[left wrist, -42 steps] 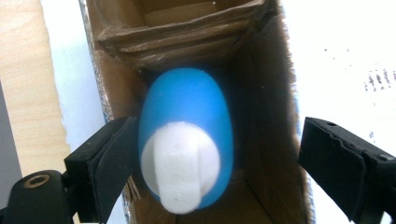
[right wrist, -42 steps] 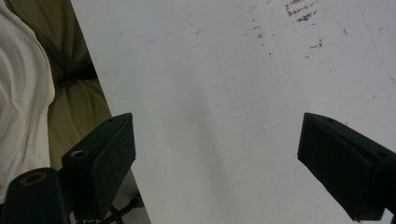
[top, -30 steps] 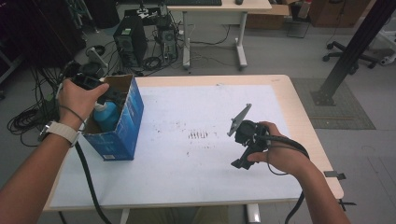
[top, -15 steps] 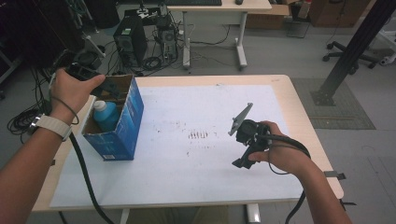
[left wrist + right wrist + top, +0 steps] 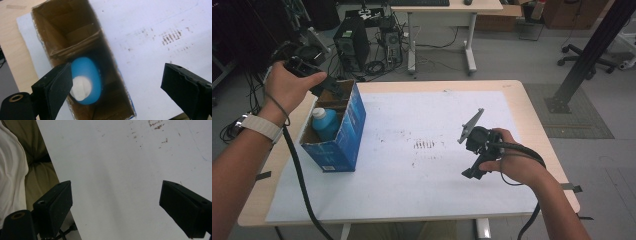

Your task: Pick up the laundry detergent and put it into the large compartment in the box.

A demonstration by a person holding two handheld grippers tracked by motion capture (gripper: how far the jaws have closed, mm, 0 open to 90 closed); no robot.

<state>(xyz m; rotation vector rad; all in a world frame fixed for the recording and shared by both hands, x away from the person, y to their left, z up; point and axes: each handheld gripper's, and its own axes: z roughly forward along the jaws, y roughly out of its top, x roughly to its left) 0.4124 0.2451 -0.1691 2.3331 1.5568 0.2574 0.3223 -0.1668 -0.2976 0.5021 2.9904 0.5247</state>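
Observation:
An open blue cardboard box (image 5: 343, 135) stands on the left of the table. A blue bottle (image 5: 323, 120) with a white cap stands upright inside it. My left gripper (image 5: 323, 86) hovers above the box's far left corner, open and holding nothing. In the left gripper view the bottle (image 5: 86, 80) sits deep in the box (image 5: 72, 32), below the wide-apart jaws of my left gripper (image 5: 116, 72). My right gripper (image 5: 472, 170) rests low over the white paper at the right, and in the right gripper view this gripper (image 5: 115, 192) is open and empty.
A large white paper sheet (image 5: 422, 170) with faint brown marks covers most of the wooden table (image 5: 537, 125). Cables trail from both grippers over the near edge. Behind the table are a computer tower (image 5: 352, 45), another desk and tangled cables on the floor.
My left hand has lifted up and to the far left, away from the box's opening, while the bottle stays in the box. The right hand has not moved.

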